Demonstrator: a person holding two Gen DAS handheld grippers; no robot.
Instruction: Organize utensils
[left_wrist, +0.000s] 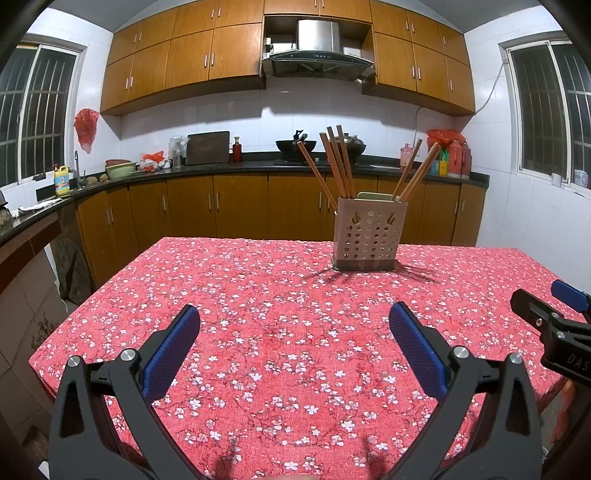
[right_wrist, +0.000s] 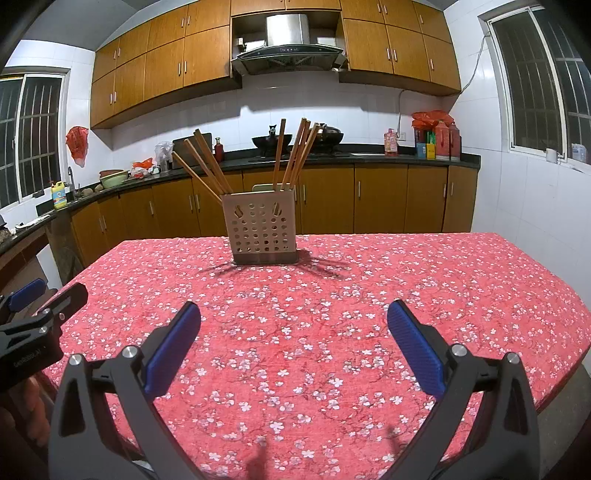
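A beige perforated utensil holder (left_wrist: 367, 232) stands upright on the far part of the table; it also shows in the right wrist view (right_wrist: 263, 230). Several brown chopsticks (left_wrist: 338, 162) stand in it, fanned out, some leaning left and some right (right_wrist: 295, 155). My left gripper (left_wrist: 293, 317) is open and empty, low over the near table, well short of the holder. My right gripper (right_wrist: 293, 314) is open and empty, likewise short of the holder. Each gripper shows at the edge of the other's view: the right one (left_wrist: 554, 306), the left one (right_wrist: 40, 295).
The table wears a red floral cloth (left_wrist: 280, 332), (right_wrist: 406, 280). Behind it run a dark countertop (left_wrist: 221, 166) with woks, bottles and bowls, brown cabinets, a range hood (left_wrist: 317, 55), and barred windows on both sides.
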